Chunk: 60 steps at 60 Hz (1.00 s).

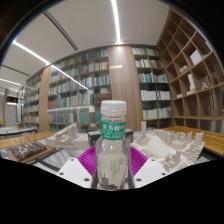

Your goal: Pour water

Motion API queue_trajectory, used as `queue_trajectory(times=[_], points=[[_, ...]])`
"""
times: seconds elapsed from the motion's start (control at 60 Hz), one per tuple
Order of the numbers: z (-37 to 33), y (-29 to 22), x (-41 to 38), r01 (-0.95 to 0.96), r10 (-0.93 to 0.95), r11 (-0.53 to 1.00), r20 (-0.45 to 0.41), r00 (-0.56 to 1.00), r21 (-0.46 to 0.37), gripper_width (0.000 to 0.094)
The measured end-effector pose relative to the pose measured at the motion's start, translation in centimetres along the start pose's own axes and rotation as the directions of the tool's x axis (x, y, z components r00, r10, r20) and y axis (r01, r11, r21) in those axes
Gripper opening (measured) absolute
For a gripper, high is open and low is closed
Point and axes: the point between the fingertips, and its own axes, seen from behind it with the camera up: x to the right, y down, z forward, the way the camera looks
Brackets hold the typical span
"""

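Because the water bottle [113,140] stands upright between the claw's [112,165] fingers, which look pinched on its body, pouring hinges on tipping that vertical axis

bottle [114,140]: clear glossy plastic, white cap | bookshelves [195,70]: wood | table [30,140]: wood

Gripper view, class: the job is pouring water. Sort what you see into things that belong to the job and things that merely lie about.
Belongs to the job:
- water bottle, white cap on, between the fingers
- gripper, pink pads against the bottle's sides

Just lying about:
- crumpled plastic wrapping on the table
- bookshelves behind
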Motion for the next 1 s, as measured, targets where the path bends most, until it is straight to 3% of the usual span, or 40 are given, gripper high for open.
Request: queue_trajectory(times=[0.3,0.317,0.367,0.483,0.55,0.583,0.667,0.717,0.8,1.0], points=[[1.2,15.7,5.7,0.052,-0.071,0.960,-0.058,0.996,-0.274,0.0407],[1.1,15.2,5.5,0.057,-0.072,0.972,-0.055,0.996,-0.228,0.0407],[0.8,14.9,5.6,0.080,-0.092,0.975,-0.049,0.995,-0.206,0.0412],[1.0,15.1,5.6,0.075,-0.088,0.977,-0.057,0.994,-0.201,0.0458],[0.5,15.1,5.7,0.067,-0.084,0.970,-0.062,0.995,-0.233,0.0538],[0.1,15.2,5.8,0.062,-0.084,0.965,-0.076,0.993,-0.255,0.0598],[-0.6,14.9,6.2,0.069,-0.104,0.956,-0.109,0.989,-0.284,0.0877],[-2.1,14.3,6.1,0.067,-0.110,0.952,-0.130,0.985,-0.298,0.0830],[-4.5,13.2,5.7,0.056,-0.110,0.947,-0.155,0.982,-0.318,0.0867],[-13.5,11.0,2.8,0.014,-0.090,0.925,-0.184,0.979,-0.379,0.0854]])
